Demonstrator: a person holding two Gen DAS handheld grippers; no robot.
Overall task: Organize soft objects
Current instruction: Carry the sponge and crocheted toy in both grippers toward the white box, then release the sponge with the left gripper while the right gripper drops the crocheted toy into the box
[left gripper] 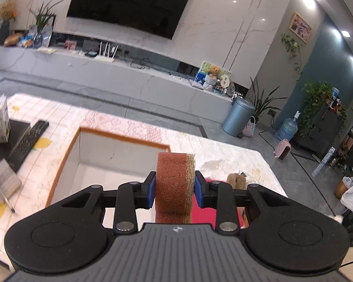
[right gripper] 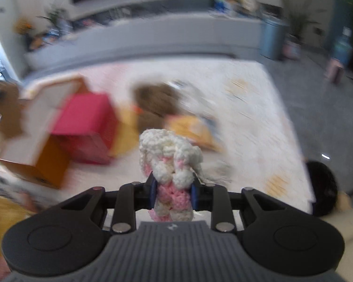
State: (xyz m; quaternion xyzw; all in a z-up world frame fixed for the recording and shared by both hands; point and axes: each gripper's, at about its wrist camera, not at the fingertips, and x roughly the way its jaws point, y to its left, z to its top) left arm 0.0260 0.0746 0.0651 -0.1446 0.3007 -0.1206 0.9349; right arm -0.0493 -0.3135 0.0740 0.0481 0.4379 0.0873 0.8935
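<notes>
My left gripper (left gripper: 174,189) is shut on an orange-brown sponge (left gripper: 174,183) with a tan scouring face, held upright above the near right corner of an open white box with orange rim (left gripper: 120,138). In the right wrist view, which is blurred by motion, my right gripper (right gripper: 173,191) is shut on a white and pink crocheted plush toy (right gripper: 170,164), lifted above the table. Below it lie a brown plush (right gripper: 156,103), a pink box (right gripper: 87,122) and a yellow-orange soft item (right gripper: 190,127). The orange-rimmed box (right gripper: 51,108) shows at the left there.
A patterned white cloth covers the table (left gripper: 235,155). A remote control (left gripper: 28,141), a milk carton (left gripper: 0,119) and a black mat sit at the left. A pink item (left gripper: 204,211) and a brown plush (left gripper: 235,179) lie behind my left fingers. Floor and a grey bin (left gripper: 237,117) lie beyond.
</notes>
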